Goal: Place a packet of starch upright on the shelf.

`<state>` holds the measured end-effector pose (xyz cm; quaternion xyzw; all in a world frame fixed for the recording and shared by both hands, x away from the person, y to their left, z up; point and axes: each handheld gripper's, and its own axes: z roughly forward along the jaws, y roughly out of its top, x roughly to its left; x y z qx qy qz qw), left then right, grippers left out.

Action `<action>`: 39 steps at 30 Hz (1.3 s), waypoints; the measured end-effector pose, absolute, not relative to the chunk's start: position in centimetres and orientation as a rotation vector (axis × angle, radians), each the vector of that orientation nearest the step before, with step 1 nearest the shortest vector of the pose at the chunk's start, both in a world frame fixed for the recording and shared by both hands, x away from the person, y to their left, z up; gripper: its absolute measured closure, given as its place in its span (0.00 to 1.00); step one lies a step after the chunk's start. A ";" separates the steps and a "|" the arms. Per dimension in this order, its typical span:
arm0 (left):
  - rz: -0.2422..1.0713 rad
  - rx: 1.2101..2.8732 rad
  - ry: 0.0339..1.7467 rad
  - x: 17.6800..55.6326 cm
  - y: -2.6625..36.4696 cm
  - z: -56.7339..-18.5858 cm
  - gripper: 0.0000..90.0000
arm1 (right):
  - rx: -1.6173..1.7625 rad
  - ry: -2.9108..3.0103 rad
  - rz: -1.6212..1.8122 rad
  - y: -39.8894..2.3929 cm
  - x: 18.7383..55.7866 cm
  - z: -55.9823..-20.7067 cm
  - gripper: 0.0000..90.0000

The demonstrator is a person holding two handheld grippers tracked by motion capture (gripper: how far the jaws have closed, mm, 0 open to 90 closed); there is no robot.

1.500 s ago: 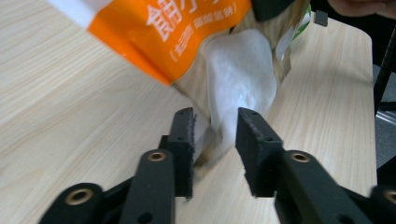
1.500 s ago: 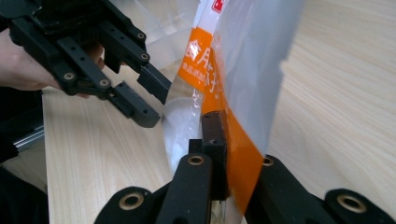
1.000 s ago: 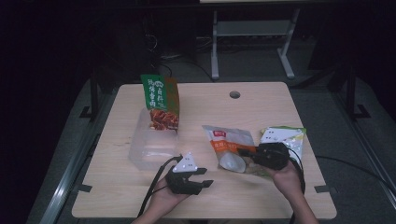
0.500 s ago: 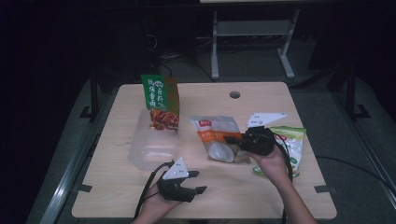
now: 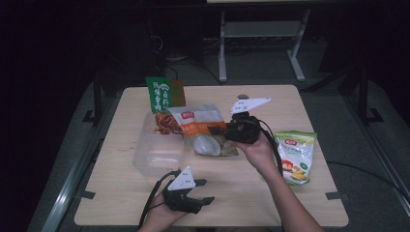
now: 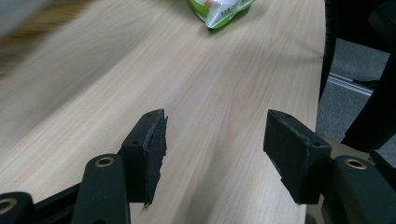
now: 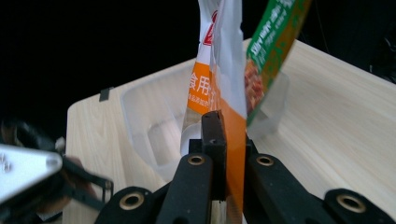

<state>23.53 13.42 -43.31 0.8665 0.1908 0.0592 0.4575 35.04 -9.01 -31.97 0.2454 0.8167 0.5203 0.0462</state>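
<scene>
Orange pouch (image 5: 200, 126) carried left (lengthwise toward bin (image 5: 157, 151)).

High cam above near edge looking fwd/down on table (image 5: 270, 193), gripper cams low and close, all share the tabletop.

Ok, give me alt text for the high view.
The right gripper holds an orange-and-white snack bag beside a clear plastic tub on a wooden table. The left gripper rests open near the front edge.

Table (image 5: 270, 193) with tub (image 5: 157, 150), corn packet (image 5: 295, 157)
</scene>
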 end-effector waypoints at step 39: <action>0.123 2.120 0.479 23.3 13.6 -43.3 0.41 | 0.754 2.664 1.608 7.4 42.4 -37.2 1.00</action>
